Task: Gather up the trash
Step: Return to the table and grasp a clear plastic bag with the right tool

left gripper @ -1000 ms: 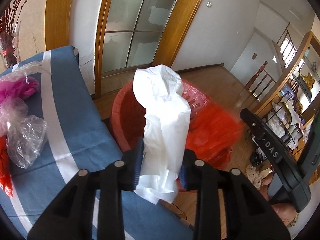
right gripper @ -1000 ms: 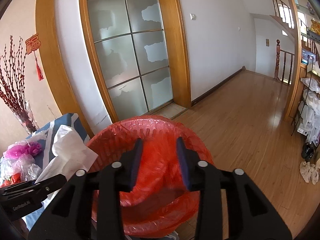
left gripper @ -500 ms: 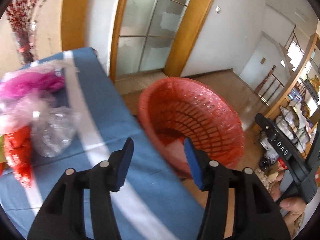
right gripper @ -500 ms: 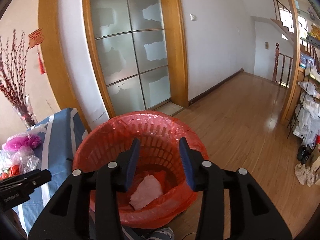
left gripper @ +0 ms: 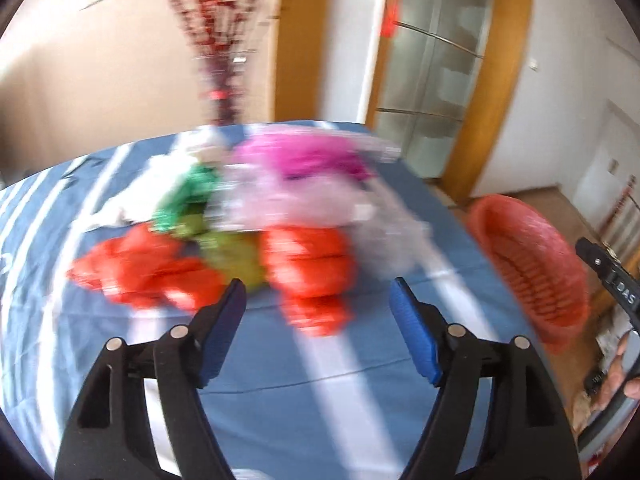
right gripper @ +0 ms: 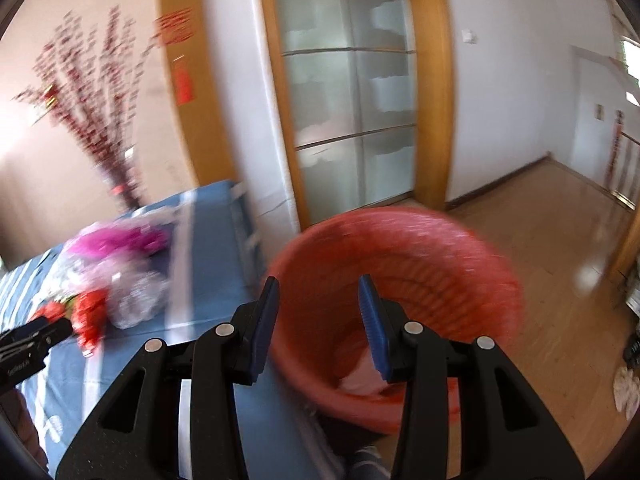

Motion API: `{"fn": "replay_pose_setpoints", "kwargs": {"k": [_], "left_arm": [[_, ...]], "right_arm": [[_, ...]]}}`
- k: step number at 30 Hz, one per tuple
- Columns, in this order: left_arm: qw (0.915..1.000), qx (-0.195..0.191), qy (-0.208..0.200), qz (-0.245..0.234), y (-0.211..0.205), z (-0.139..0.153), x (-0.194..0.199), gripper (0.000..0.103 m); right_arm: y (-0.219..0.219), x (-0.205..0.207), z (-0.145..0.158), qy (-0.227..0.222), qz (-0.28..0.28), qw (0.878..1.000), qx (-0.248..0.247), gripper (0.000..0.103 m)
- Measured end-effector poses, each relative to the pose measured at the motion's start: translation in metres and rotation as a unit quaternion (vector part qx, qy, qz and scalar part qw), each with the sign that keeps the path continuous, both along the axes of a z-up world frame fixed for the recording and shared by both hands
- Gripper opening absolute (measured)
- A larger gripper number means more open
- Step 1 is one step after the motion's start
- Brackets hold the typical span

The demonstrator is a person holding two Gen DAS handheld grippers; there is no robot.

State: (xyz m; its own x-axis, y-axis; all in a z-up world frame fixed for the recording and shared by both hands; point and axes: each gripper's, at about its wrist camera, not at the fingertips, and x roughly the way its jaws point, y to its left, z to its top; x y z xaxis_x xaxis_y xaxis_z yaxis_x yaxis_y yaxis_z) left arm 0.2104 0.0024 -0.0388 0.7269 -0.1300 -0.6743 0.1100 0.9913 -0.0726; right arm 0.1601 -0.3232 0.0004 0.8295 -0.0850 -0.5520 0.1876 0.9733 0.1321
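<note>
A blue striped counter carries a blurred heap of trash bags. Beside its edge stands the red basket, white trash lying inside. The left gripper faces the heap, jaws wide and empty; the right gripper hovers at the basket, jaws parted, empty.
</note>
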Motion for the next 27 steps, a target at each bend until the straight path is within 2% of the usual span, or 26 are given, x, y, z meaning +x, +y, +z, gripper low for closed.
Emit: {"fn": "replay_pose_setpoints", "kwargs": {"k": [5,10,14,21,27], "left_arm": [[0.9983,0.015,-0.004,0.057,0.052,-0.002,0.0,0.073],[0.9958,0.014,-0.018,0.089,0.089,0.002,0.003,0.073],[0.9938,0.023,-0.034,0.104,0.102,0.004,-0.002,0.081],[0.9925,0.026,-0.036,0.114,0.125,0.0,-0.005,0.082],[0.992,0.019,-0.028,0.121,0.14,-0.006,-0.002,0.082]], "right_arm": [[0.06,0.026,-0.002,0.012,0.089,0.996,0.001,0.042],[0.106,0.055,-0.002,0.022,0.147,0.989,0.012,0.042],[0.134,0.079,-0.007,0.035,0.172,0.984,0.015,0.042],[0.163,0.121,-0.023,0.065,0.189,0.979,0.036,0.042],[0.174,0.137,-0.037,0.096,0.197,0.975,0.024,0.042]]}}
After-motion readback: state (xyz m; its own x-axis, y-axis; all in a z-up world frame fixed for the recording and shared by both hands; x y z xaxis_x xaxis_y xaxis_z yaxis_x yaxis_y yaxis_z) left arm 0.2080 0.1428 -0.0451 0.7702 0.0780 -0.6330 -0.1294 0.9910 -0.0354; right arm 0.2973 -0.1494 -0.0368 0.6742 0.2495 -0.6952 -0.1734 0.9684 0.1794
